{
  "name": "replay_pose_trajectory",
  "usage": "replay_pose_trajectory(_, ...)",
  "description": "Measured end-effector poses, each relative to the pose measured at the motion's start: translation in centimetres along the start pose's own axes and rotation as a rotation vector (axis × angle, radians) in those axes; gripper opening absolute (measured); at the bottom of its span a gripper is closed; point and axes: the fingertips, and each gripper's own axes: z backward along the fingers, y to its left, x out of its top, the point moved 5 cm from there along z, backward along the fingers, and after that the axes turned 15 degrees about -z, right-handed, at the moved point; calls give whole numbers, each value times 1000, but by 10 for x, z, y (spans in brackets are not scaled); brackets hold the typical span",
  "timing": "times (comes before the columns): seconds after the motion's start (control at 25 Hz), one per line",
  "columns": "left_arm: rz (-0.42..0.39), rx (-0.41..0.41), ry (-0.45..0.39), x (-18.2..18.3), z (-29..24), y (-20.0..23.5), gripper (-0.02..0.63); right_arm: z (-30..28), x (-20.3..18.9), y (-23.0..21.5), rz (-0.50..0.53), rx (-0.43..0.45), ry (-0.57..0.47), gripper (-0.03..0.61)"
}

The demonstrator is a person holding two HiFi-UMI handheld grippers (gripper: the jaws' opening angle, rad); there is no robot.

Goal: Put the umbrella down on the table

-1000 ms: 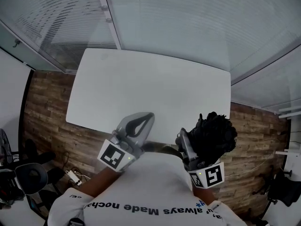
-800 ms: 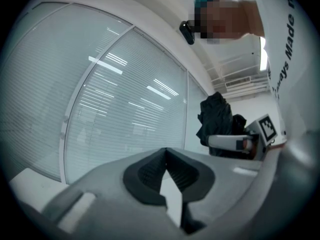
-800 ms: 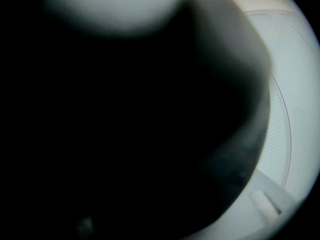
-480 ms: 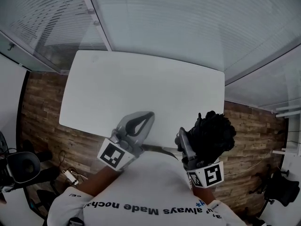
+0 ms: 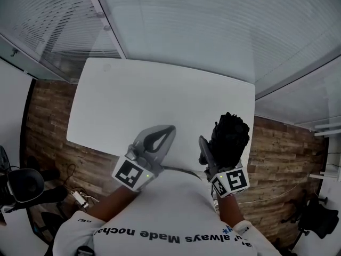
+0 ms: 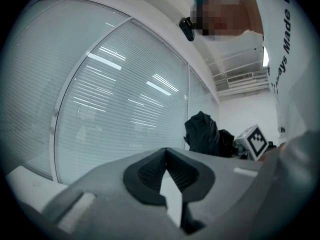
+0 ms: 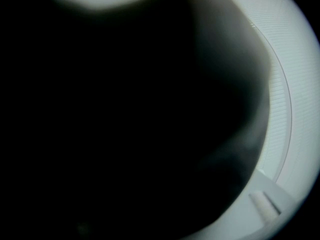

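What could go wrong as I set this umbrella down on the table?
1. The umbrella hangs near the table's near right corner; released here, it might slide off.
2. It blacks out the right gripper view, so judge the right gripper's release from the head view.

The umbrella point(image 5: 230, 137) is crumpled matt black cloth, the surface point(image 5: 149, 97) smooth matt white, the floor point(image 5: 50, 124) rough-grained wood, the left tool point(image 5: 169, 131) dull grey plastic with ribbed black pads point(image 6: 149, 172)
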Motion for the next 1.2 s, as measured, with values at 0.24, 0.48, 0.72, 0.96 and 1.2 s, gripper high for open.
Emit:
replay_pose_trajectory(0.24, 0, 12, 13, -1, -3, 3, 3, -28, -45, -35, -12, -57, 199, 241)
replay_pose_trajectory(0.48, 4, 16, 24, -8, -7, 14, 3, -56, -91, -65, -14, -92, 314, 238)
replay_pose_trajectory(0.72, 6, 26, 27, -12, -9, 18, 3, -73, -130, -91, -3, -123, 425, 238)
replay_pose_trajectory(0.96, 9, 32, 30, -12, -9, 22, 3, -85, -164, -114, 25, -145, 534, 238)
replay_pose_trajectory(1.2, 8, 37, 34, -12, -7, 25, 3, -95, -195, -133, 28, -164, 640, 238)
